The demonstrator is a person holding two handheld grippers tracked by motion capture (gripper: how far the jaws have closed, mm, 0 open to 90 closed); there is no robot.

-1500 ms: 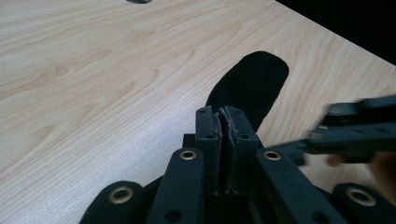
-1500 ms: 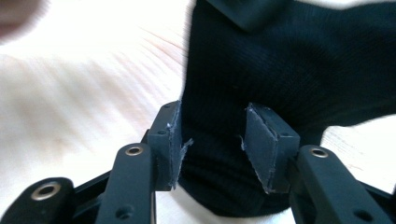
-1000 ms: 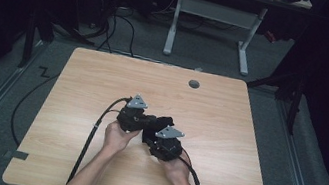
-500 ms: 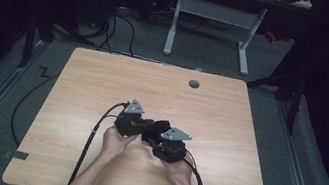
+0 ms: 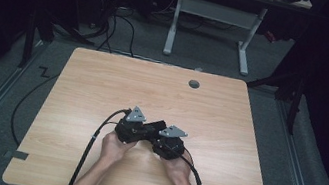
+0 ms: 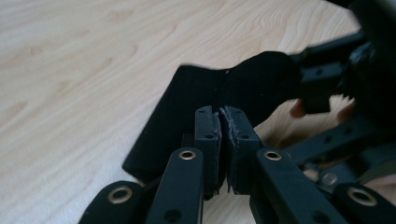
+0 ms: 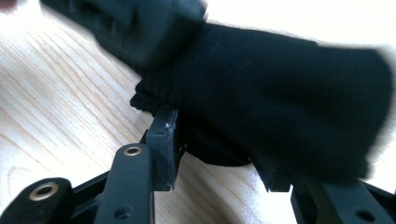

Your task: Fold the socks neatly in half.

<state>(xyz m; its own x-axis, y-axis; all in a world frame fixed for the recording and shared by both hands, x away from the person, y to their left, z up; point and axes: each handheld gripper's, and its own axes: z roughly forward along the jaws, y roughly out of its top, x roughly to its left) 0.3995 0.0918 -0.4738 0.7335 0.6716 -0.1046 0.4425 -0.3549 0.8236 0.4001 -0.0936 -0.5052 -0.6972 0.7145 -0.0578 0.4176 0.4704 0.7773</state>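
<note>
Surface: pale wooden table (image 5: pixel 102 87)
Left gripper (image 6: pixel 219 122): clenched on black fabric piece (image 6: pixel 187 107)
Right gripper (image 7: pixel 219 149): jaws spread, fabric between them, just closing slightly

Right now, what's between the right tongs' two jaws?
A black cloth: in the right gripper view it bulges across the gap of the right tongs, jaws standing wide on either side. The left tongs are shut on the same cloth.

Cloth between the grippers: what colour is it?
Plain black cloth, no pattern; the right gripper view shows it best.
</note>
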